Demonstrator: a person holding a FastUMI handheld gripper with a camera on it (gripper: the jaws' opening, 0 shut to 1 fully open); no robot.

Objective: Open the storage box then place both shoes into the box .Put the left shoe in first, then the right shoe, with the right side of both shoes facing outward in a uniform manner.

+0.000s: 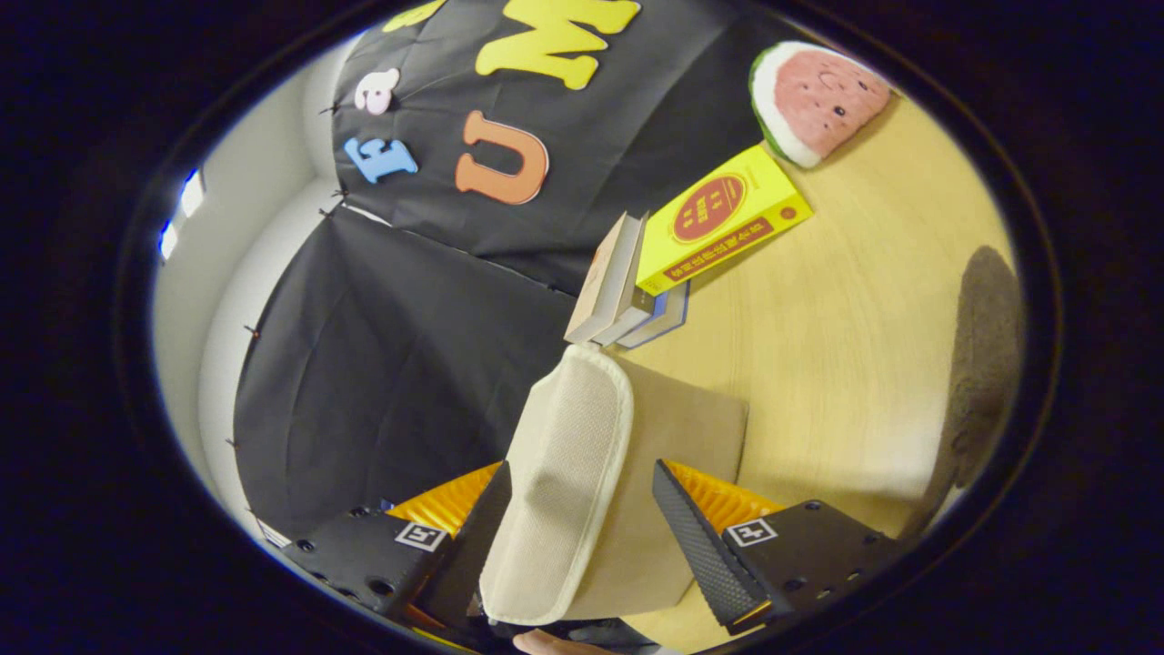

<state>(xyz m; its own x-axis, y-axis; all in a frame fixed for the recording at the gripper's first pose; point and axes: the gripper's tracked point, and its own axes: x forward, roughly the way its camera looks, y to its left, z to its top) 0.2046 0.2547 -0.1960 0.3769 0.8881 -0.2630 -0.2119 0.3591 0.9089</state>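
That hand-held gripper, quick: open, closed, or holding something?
Hand-held gripper: open, fingers either side of a beige fabric shoe; a grip cannot be told.

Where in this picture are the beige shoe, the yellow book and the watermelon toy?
beige shoe [568, 473]: gripper view, mesh side, between the fingers.
yellow book [718, 218]: gripper view, front cover, beyond the shoe.
watermelon toy [823, 95]: gripper view, pink face, beyond the book.
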